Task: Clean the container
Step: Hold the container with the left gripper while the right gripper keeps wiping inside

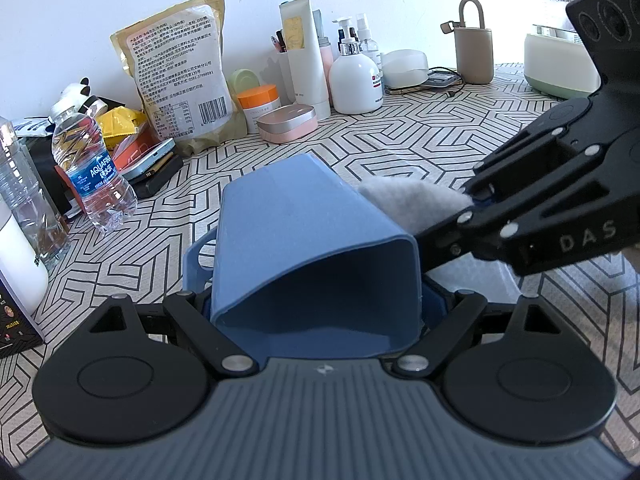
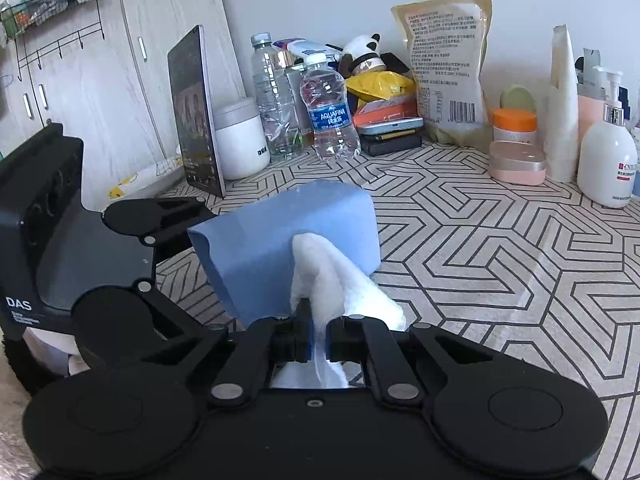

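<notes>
Geometric-print tabletop (image 1: pixel 420 140), clutter along back edge by wall. My left gripper (image 1: pixel 316 312) clamps blue plastic container (image 1: pixel 296 240), tipped on its side mid-table. My right gripper (image 2: pixel 319 340) pinches white cloth (image 2: pixel 324 272), pressed vs container's outer wall.

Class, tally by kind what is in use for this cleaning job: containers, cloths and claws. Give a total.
blue container: 1
white cloth: 1
claws: 2 (left claw on the container, right claw on the cloth)
Total: 4
</notes>
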Available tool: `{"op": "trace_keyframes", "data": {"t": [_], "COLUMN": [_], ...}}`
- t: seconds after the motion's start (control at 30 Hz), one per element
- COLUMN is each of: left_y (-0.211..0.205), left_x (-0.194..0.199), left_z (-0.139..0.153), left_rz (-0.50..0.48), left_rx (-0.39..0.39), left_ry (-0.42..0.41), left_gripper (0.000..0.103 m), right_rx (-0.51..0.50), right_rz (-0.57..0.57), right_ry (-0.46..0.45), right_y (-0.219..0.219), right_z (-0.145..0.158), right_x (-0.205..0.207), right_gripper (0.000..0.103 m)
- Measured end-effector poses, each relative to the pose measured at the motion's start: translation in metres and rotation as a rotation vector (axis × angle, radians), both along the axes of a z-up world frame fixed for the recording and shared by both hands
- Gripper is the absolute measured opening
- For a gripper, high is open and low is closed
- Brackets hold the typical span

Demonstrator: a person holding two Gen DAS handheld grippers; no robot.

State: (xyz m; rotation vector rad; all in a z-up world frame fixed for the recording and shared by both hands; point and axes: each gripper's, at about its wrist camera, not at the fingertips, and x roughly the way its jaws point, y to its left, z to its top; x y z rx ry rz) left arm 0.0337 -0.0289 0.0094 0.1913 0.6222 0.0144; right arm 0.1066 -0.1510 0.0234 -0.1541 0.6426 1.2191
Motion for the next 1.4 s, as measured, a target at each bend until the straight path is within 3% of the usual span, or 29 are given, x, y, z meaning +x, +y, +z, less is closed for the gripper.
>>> {"op": "trace_keyframes", "data": {"t": [0.57, 0.77, 1.03, 1.4], "left_y": [-0.0002, -0.0001, -0.0001, -0.0005], "left_x": [0.0001, 0.0002, 0.0002, 0.0001], "left_z": [-0.0001, -0.0001, -0.0002, -0.0002], "left_rz": [0.000, 0.000, 0.000, 0.000], "left_rx": [0.001, 0.000, 0.000, 0.002], "left_ry": [0.000, 0.000, 0.000, 0.000], "left_gripper": [0.089, 0.089, 0.089, 0.089], "right_rx": [0.034, -0.002, 0.044, 0.012], "right_rz": [0.007, 0.003, 0.009, 0.010], "right_ry": [0.004, -0.001, 0.007, -0.003], "right_y": [-0.0030, 0.0018, -0.0043, 0.0001], "right_z": [0.0028, -0.0013, 0.0038, 0.0010], "right_x": [-0.0003, -0.0002, 0.0000, -0.0020], "right_gripper": [0.010, 0.010, 0.010, 0.010]}}
